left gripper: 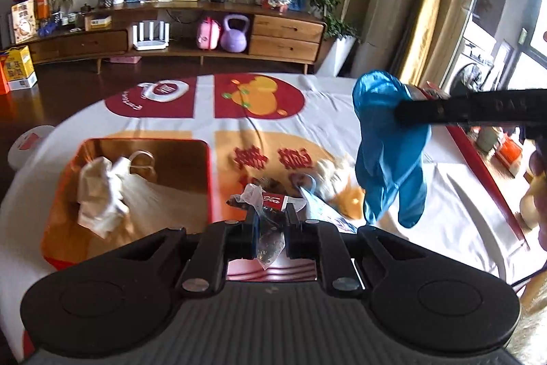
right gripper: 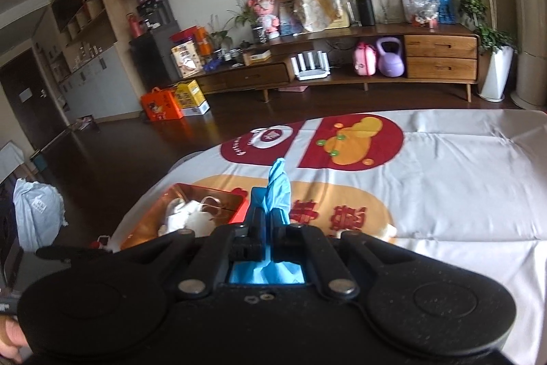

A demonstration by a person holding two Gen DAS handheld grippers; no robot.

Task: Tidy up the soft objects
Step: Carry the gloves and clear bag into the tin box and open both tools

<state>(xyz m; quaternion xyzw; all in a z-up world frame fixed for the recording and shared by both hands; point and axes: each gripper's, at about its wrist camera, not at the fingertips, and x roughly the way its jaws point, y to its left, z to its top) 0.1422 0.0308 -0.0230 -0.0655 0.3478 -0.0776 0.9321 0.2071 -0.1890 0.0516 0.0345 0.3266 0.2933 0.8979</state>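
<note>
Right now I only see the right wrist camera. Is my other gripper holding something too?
Observer: Yes. The left gripper is shut on a clear wrapper with a red label.
Operator: What does my blue glove look like from over there?
Observer: The blue glove hangs from the right gripper with its fingers pointing down.

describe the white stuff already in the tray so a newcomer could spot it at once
On the white printed tablecloth, find the red-rimmed tray at its left. Inside lies a crumpled white cloth beside a white face mask. The mask has ear loops; the cloth does not.
</note>
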